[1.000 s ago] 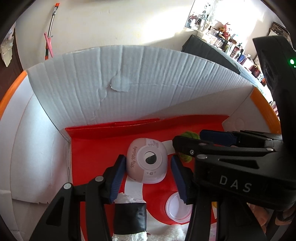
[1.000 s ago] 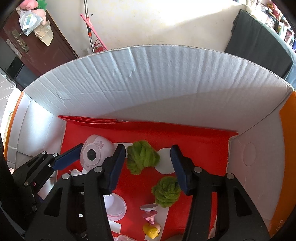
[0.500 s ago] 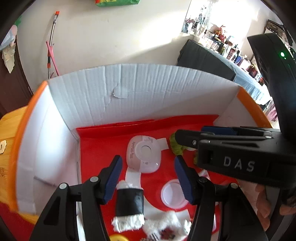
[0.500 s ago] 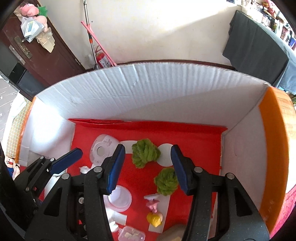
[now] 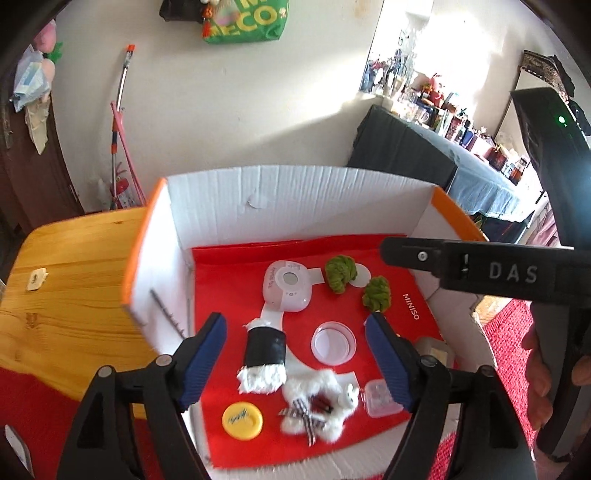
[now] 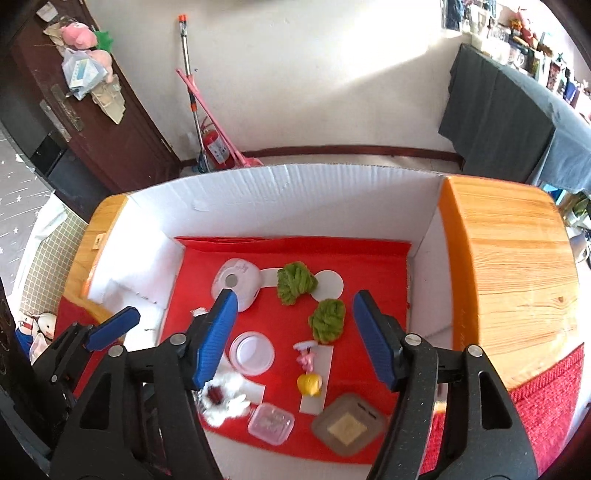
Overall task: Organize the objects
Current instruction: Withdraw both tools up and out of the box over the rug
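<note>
A red fire extinguisher (image 6: 216,147) stands against the cream wall, a pink-handled broom (image 6: 207,99) leaning beside it. Left is a dark wooden door (image 6: 92,122) — pink plush toys (image 6: 79,31) hang there. A green bag (image 5: 245,20) hangs higher up — right, a dark-draped shelf (image 5: 402,147) of bottles.

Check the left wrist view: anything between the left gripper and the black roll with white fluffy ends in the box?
Nothing visible. The left gripper is open above the box, and the black roll lies directly below the gap between its fingers, uncovered. The clear round lid sits to its right, apart from it.
</note>
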A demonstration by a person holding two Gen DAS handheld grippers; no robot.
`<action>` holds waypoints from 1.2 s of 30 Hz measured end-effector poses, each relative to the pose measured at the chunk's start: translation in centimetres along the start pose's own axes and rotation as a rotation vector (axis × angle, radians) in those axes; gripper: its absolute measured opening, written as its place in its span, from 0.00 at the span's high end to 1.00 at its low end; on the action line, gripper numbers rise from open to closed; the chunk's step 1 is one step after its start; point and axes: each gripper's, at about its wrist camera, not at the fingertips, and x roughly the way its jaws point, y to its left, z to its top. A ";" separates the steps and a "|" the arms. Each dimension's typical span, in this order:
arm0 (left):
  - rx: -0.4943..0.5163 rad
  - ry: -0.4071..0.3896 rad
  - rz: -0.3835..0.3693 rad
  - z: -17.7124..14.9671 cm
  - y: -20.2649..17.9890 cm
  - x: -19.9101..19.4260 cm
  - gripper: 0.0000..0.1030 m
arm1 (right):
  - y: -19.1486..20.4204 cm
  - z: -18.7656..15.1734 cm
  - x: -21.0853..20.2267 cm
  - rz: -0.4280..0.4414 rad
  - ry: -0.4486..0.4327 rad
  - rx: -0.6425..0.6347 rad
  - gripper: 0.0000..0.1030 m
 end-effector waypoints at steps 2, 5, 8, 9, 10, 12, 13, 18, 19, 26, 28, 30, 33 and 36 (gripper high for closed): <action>-0.002 -0.022 0.003 -0.3 0.1 -1.1 0.17 | 0.2 -0.5 -1.1 0.004 -0.017 -0.009 0.36; -0.003 -0.050 0.007 -0.2 -0.1 -2.2 0.13 | 0.6 -1.0 -2.3 0.002 -0.042 -0.028 0.30; 0.002 -0.086 0.022 -0.8 -0.1 -3.3 0.12 | 0.4 -1.9 -4.1 0.005 -0.073 -0.043 0.29; 0.005 -0.096 0.028 -1.1 0.0 -3.7 0.12 | 0.5 -2.2 -4.5 0.006 -0.088 -0.049 0.29; 0.008 -0.106 0.032 -1.5 0.0 -4.1 0.12 | 0.7 -2.4 -4.9 0.005 -0.101 -0.057 0.28; 0.022 -0.125 0.041 -2.0 0.0 -4.7 0.11 | 1.0 -3.2 -5.7 0.000 -0.128 -0.086 0.26; 0.031 -0.138 0.050 -2.3 -0.1 -5.1 0.11 | 1.2 -3.5 -6.2 -0.002 -0.143 -0.098 0.23; 0.055 -0.209 0.100 -3.9 -0.1 -6.5 0.03 | 1.1 -5.6 -8.1 -0.004 -0.214 -0.111 0.22; 0.050 -0.211 0.098 -4.2 0.1 -6.6 0.03 | 0.9 -6.1 -8.4 -0.004 -0.232 -0.109 0.21; 0.065 -0.255 0.097 -6.3 0.1 -6.9 0.02 | -0.4 -10.0 -9.2 -0.049 -0.358 -0.107 0.15; 0.070 -0.271 0.092 -6.8 0.0 -6.9 0.00 | -0.9 -10.9 -9.1 -0.069 -0.391 -0.100 0.12; 0.079 -0.284 0.090 -7.3 -0.2 -6.9 0.00 | -1.2 -11.7 -8.8 -0.084 -0.421 -0.100 0.09; 0.076 -0.299 0.099 -7.9 -0.2 -6.5 0.00 | -1.4 -12.7 -7.9 -0.121 -0.446 -0.114 0.07; 0.053 -0.292 0.087 -8.2 0.1 -5.8 0.00 | -1.3 -13.6 -6.8 -0.144 -0.451 -0.132 0.07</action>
